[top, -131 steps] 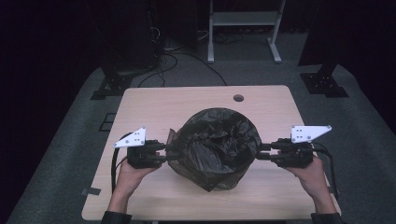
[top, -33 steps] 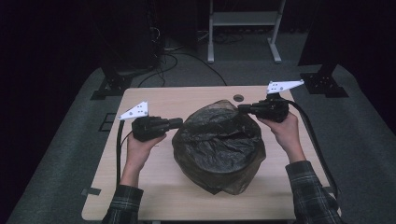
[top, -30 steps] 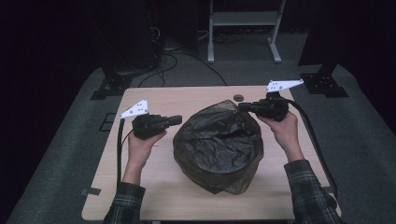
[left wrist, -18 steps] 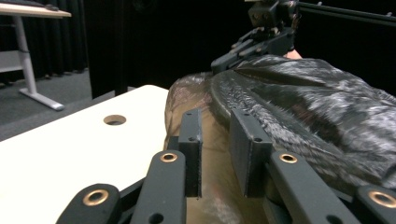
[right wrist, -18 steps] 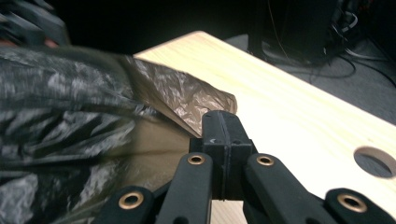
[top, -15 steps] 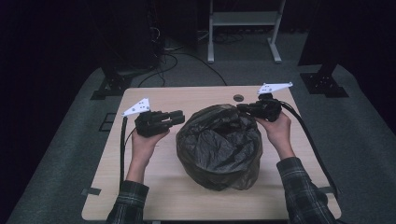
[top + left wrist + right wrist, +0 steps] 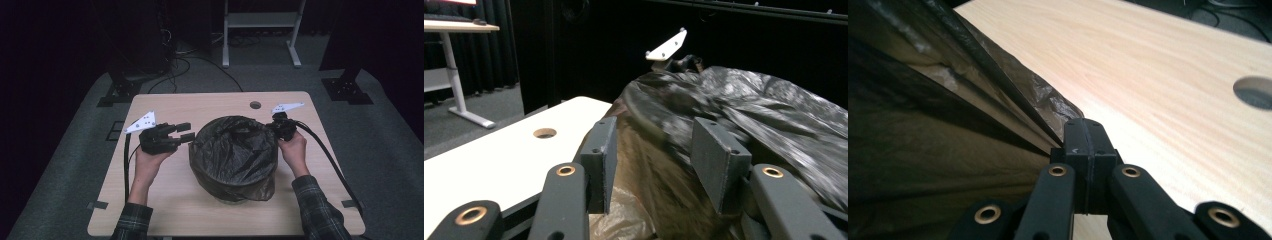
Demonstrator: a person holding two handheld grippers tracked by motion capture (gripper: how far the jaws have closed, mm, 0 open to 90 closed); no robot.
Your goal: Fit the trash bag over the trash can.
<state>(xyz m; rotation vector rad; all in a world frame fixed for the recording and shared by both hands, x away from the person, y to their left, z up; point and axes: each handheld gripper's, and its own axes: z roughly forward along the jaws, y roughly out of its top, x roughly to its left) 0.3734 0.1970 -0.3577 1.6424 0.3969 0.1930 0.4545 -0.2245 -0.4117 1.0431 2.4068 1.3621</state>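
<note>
A black bin bag (image 7: 234, 156) stands in the middle of the wooden table (image 7: 200, 102), its mouth spread into a round opening. My left gripper (image 7: 186, 133) is just left of the bag. Its jaws have just been opening and stand apart, with nothing pinched. In the left gripper view the bag's (image 7: 744, 115) side lies right ahead of the open gripper (image 7: 656, 152). My right gripper (image 7: 274, 128) is at the bag's far right rim. In the right gripper view that gripper (image 7: 1083, 142) is shut on a fold of the bag's (image 7: 923, 130) film, close above the table (image 7: 1158, 75).
A round cable hole (image 7: 255, 105) sits near the table's far edge, close to the right gripper. Cables trail from both grippers over the table. A white desk frame (image 7: 260, 22) and dark stands are on the floor beyond the table.
The left gripper's jaws have opened beside the bag. The right hand has come down and nearer with the rim in its grip, and the bag's mouth now looks rounder.
</note>
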